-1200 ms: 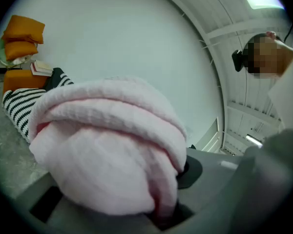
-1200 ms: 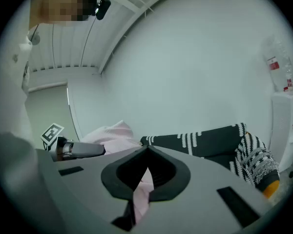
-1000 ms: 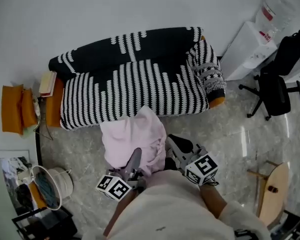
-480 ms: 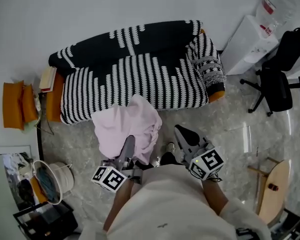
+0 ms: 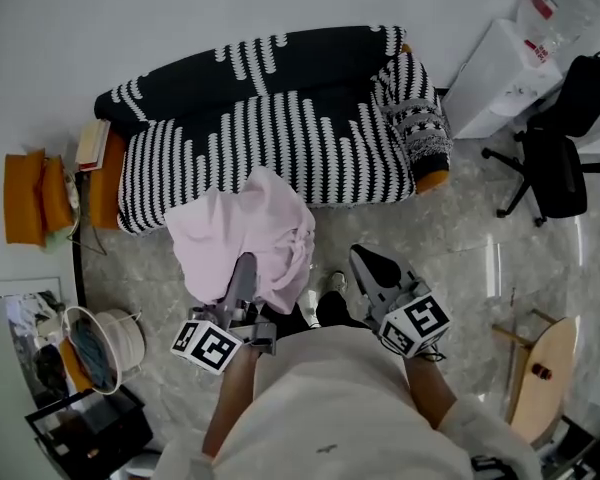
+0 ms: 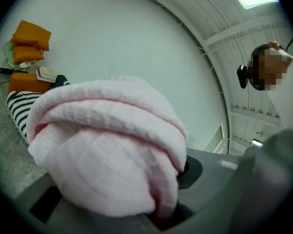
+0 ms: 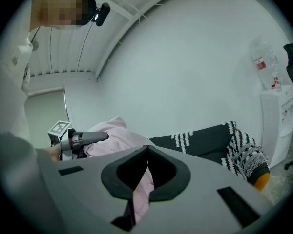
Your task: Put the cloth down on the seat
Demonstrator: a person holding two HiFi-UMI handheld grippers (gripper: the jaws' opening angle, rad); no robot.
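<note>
A crumpled pink cloth (image 5: 240, 233) hangs in front of the black-and-white striped sofa (image 5: 270, 153), over the marble floor just short of the seat's front edge. My left gripper (image 5: 244, 266) is shut on its lower part. In the left gripper view the bundled cloth (image 6: 107, 145) fills the jaws and hides the tips. My right gripper (image 5: 362, 260) stands to the right, apart from the cloth, with its jaws together at the tips (image 7: 147, 150). A pink strip shows through the slit behind those tips, and the cloth (image 7: 115, 138) lies ahead and to the left.
Orange cushions (image 5: 28, 208) and books (image 5: 93, 146) lie at the sofa's left end. A round basket (image 5: 105, 343) and a black crate (image 5: 80, 433) stand at the lower left. An office chair (image 5: 555, 168), a white water dispenser (image 5: 495, 83) and a wooden board (image 5: 542, 368) stand to the right.
My left gripper has carried the cloth up and left, closer to the sofa's front edge. My right gripper, which was against the cloth's right side, now stands apart from it.
</note>
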